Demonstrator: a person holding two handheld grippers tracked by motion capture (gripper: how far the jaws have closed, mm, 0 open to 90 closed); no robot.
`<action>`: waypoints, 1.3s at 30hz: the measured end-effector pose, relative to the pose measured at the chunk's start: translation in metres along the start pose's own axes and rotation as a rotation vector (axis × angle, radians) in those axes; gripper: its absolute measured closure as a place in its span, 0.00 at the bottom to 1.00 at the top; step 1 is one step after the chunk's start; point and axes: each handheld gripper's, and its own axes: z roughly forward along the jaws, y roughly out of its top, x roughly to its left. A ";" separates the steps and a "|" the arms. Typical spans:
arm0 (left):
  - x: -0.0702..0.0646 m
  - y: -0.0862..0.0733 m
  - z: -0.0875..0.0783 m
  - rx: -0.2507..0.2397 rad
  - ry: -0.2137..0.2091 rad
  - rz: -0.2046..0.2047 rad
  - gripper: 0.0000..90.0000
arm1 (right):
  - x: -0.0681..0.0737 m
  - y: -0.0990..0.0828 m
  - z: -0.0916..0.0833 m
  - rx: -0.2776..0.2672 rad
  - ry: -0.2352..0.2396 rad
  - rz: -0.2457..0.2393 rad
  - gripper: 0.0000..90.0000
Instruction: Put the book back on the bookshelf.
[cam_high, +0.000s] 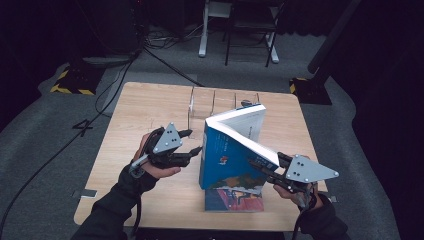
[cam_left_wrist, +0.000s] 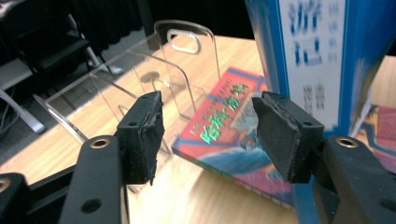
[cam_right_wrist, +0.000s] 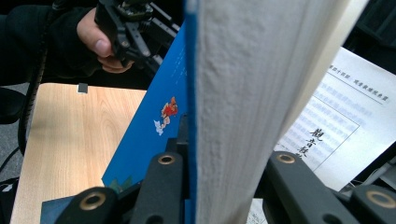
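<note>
A thick blue book (cam_high: 227, 155) stands tilted on the table's front half, page edge up. My right gripper (cam_high: 257, 167) is shut on its lower right corner; in the right gripper view both jaws clamp the cover and page block (cam_right_wrist: 224, 116). Under the blue book a red book (cam_high: 235, 200) lies flat. My left gripper (cam_high: 195, 141) hovers left of the blue book, open, with nothing between its pads (cam_left_wrist: 144, 130). Its jaws frame the red book (cam_left_wrist: 224, 130) and the blue book's spine (cam_left_wrist: 308, 56).
A clear acrylic book rack (cam_high: 210, 102) with several dividers stands at the table's far middle. A white-covered book (cam_high: 247, 122) leans behind the blue one, next to the rack. Bare wooden tabletop (cam_high: 140, 115) lies to the left. Chair legs and cables are on the floor beyond.
</note>
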 end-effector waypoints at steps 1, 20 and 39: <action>0.000 -0.002 0.000 0.008 -0.012 0.001 0.43 | 0.000 0.000 0.000 -0.001 -0.002 0.000 0.83; -0.033 -0.020 0.027 0.056 -0.234 -0.002 0.32 | 0.008 0.001 -0.004 -0.004 0.002 0.000 0.83; -0.024 0.031 0.030 -0.148 -0.292 -0.034 0.43 | 0.007 -0.005 -0.021 0.013 -0.016 0.011 0.79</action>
